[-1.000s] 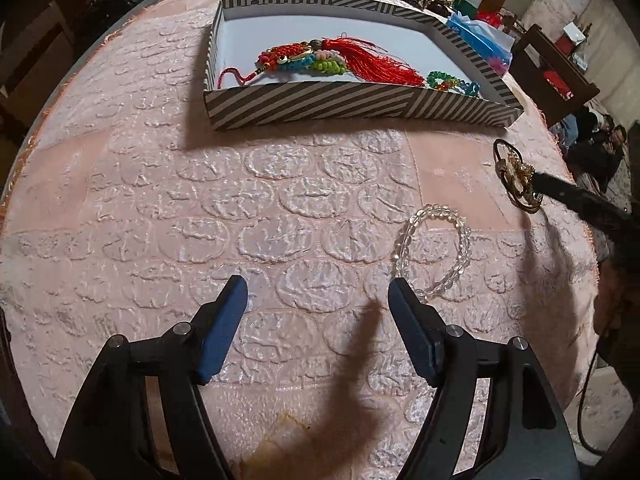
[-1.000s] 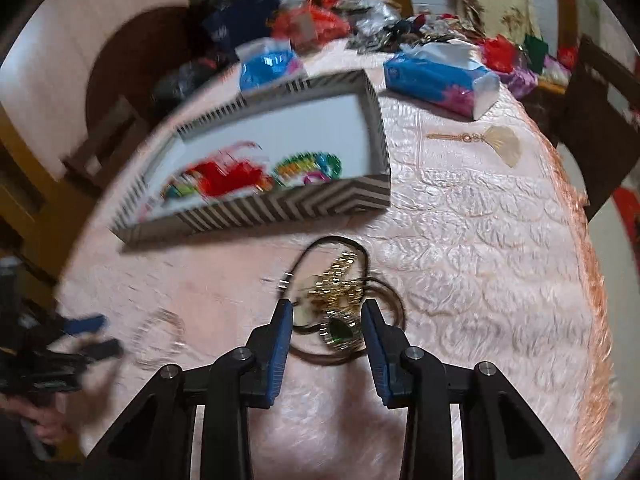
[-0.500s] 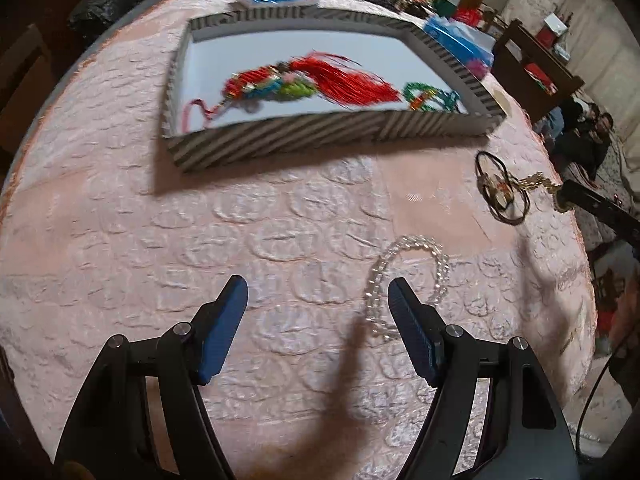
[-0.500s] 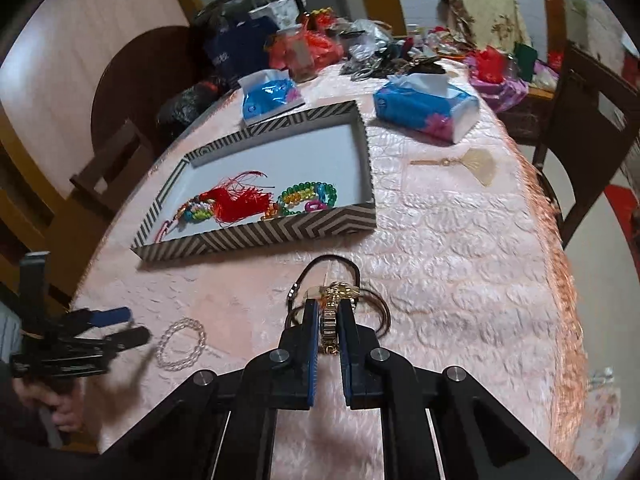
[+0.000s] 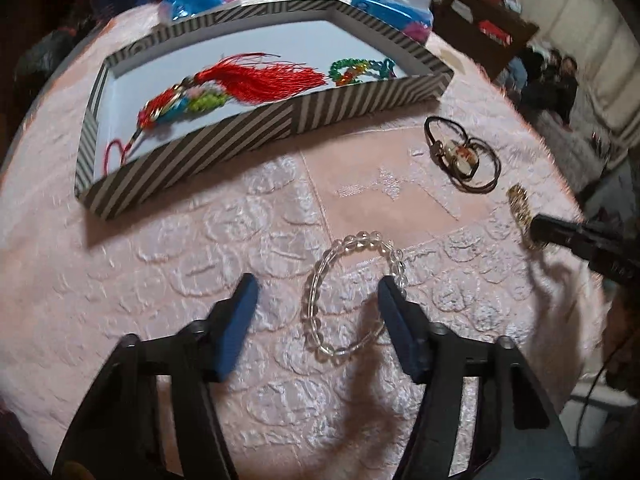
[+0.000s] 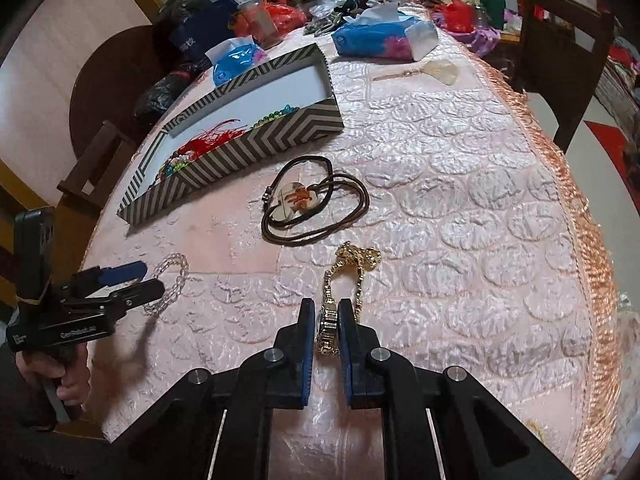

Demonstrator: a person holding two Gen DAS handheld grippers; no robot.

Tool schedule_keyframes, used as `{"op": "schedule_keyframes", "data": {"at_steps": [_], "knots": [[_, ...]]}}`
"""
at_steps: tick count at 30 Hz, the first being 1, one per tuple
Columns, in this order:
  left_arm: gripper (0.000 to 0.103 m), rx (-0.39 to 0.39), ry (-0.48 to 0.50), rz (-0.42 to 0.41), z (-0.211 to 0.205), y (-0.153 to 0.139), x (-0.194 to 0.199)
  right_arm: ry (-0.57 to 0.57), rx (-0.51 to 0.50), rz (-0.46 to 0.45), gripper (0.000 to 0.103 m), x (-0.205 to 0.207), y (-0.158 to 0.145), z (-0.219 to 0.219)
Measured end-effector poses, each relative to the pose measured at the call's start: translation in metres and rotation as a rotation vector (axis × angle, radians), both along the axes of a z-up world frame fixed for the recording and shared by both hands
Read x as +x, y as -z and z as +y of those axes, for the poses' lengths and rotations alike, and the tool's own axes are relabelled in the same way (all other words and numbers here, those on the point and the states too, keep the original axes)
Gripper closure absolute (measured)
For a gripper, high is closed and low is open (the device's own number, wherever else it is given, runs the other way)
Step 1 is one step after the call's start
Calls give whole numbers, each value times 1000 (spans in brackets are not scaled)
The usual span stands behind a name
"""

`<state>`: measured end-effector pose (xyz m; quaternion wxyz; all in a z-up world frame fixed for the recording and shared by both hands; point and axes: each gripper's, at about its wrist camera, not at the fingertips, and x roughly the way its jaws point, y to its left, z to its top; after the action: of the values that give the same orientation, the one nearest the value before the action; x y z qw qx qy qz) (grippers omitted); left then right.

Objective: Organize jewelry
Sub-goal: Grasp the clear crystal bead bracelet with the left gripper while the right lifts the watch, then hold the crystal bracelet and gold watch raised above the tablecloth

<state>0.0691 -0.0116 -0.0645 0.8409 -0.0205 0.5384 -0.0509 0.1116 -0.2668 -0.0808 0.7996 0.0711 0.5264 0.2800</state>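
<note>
A clear bead bracelet (image 5: 360, 237) lies on the pink tablecloth between the fingers of my left gripper (image 5: 316, 294). Its jaws are closing; the left pad stands clear of the beads and the right finger is at the bracelet's right side. My right gripper (image 6: 325, 306) is shut on a gold chain (image 6: 354, 258) that trails forward on the cloth. Beyond it lies a brown cord necklace with a pendant (image 6: 296, 200). The striped tray (image 5: 192, 148) holds a red tassel charm (image 5: 264, 78) and a green bead bracelet (image 5: 352, 68).
A blue tissue pack (image 6: 376, 40) and a small fan (image 6: 436, 72) lie past the tray. Bags and clutter fill the table's far end. The fringed table edge (image 6: 592, 240) runs along the right, with a dark chair (image 6: 560, 40) behind it.
My left gripper slid right until the clear bracelet lay between its fingers, and its jaws narrowed. My right gripper shut on the gold chain and drew it back, away from the cord necklace.
</note>
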Motion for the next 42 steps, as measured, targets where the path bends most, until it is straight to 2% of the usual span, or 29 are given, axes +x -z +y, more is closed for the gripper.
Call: {"op": "schedule_keyframes", "data": {"at_steps": [2, 3, 6, 8, 9, 10, 12, 19, 24, 30, 42], "knots": [[85, 22, 16, 3, -3, 0, 1, -4, -15, -3, 92, 4, 0, 4], [98, 7, 25, 12, -2, 1, 1, -5, -19, -3, 90, 7, 0, 6], [97, -17, 30, 23, -1, 0, -3, -22, -8, 6, 72, 12, 4, 13], [97, -32, 27, 19, 1, -3, -8, -41, -19, -19, 72, 10, 3, 18], [97, -42, 20, 15, 3, -5, -10, -48, -33, -27, 75, 9, 3, 20], [97, -49, 14, 10, 5, -7, -12, -52, -41, -29, 86, 9, 3, 21], [97, -65, -9, -2, 12, -11, -13, -59, -31, -10, 94, 10, 4, 21], [97, -135, -65, -43, 32, -29, -10, 7, 24, -56, 94, 4, -18, 5], [97, -138, -62, -63, 33, -37, -9, 49, 68, -53, 94, 6, -29, -3], [97, -133, -62, -78, 36, -43, -10, 49, 62, -44, 94, 3, -30, -1], [97, -137, -66, -149, 40, -73, -10, 20, 37, -111, 94, 3, -55, 15]]}}
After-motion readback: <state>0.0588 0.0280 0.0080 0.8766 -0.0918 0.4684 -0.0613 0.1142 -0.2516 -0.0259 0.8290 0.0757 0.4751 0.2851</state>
